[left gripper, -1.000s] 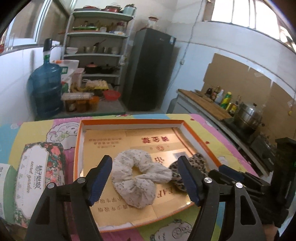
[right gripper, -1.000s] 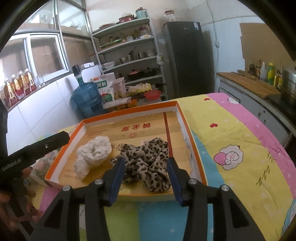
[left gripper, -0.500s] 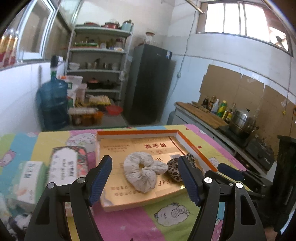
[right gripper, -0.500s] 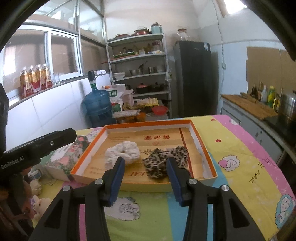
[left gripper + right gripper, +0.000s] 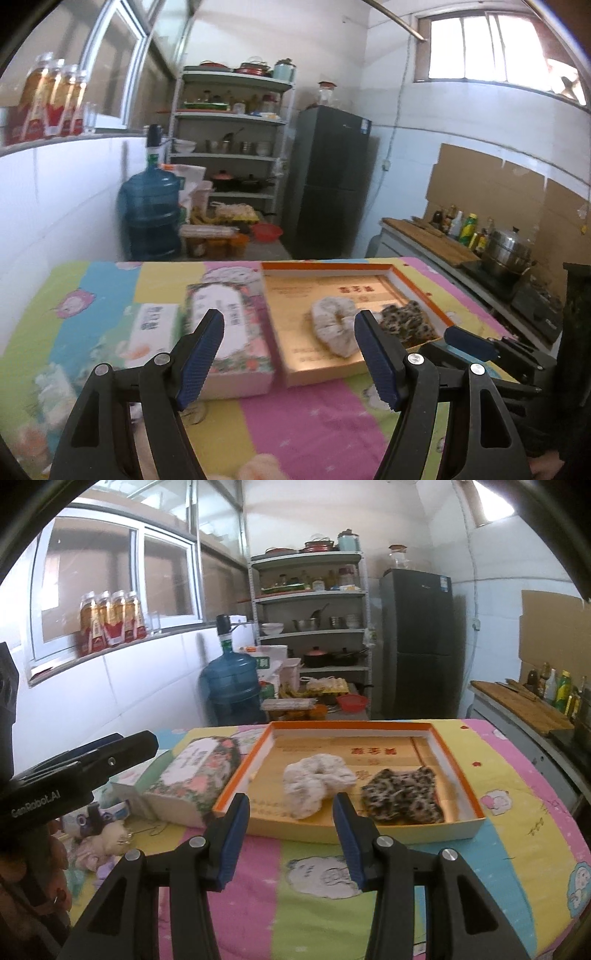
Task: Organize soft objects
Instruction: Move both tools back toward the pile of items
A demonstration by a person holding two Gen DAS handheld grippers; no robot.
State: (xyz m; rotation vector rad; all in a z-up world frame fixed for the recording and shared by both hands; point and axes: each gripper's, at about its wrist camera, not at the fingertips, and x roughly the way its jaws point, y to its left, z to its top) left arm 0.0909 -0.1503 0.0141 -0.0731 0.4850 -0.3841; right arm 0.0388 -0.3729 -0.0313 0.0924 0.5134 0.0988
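Note:
An orange-rimmed shallow box (image 5: 242,766) (image 5: 417,291) lies on the colourful tablecloth. In it lie a white speckled scrunchie (image 5: 316,788) (image 5: 334,325) and a leopard-print scrunchie (image 5: 402,797) (image 5: 404,323), side by side. My left gripper (image 5: 290,356) is open and empty, held above the table in front of a floral tissue box (image 5: 231,328) (image 5: 197,768). My right gripper (image 5: 291,836) is open and empty, pulled back in front of the box. A pile of small soft toys (image 5: 98,843) lies at the table's left front; something pale and soft (image 5: 258,465) shows blurred under my left gripper.
A white and green tissue pack (image 5: 153,330) lies left of the floral box. Behind the table stand a blue water jug (image 5: 231,686), metal shelves (image 5: 310,627) and a dark fridge (image 5: 417,642). A counter with bottles (image 5: 461,225) and a steel pot (image 5: 508,253) runs along the right.
Both grippers have drawn back and up from the box, open and empty. The left one has swung left, so the tissue boxes now sit ahead of it. The scrunchies stay in the box.

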